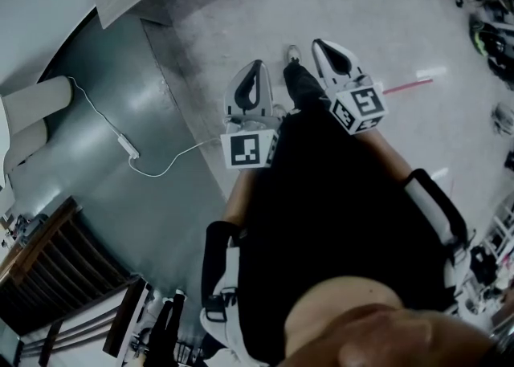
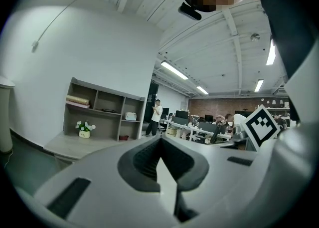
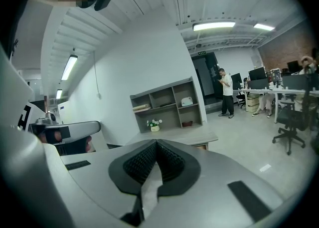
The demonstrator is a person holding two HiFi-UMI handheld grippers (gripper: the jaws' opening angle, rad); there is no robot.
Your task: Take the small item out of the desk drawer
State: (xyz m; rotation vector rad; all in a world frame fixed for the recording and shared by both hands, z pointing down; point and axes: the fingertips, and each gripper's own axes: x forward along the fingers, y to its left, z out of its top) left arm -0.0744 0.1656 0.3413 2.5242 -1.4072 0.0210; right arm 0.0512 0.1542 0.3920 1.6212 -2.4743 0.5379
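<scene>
2 grey tools, my left hand-held gripper [image 1: 255, 68] and right hand-held gripper [image 1: 323, 46], are both closed on nothing. The pale wooden bench [image 3: 184, 136] carrying open shelves [image 3: 167, 103] stands well ahead; I cannot make out its drawer or the small item.

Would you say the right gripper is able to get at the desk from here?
Probably not yet: the right gripper, shut and empty, is well short of the desk, with a stretch of floor between; nothing seems to block the approach.
</scene>
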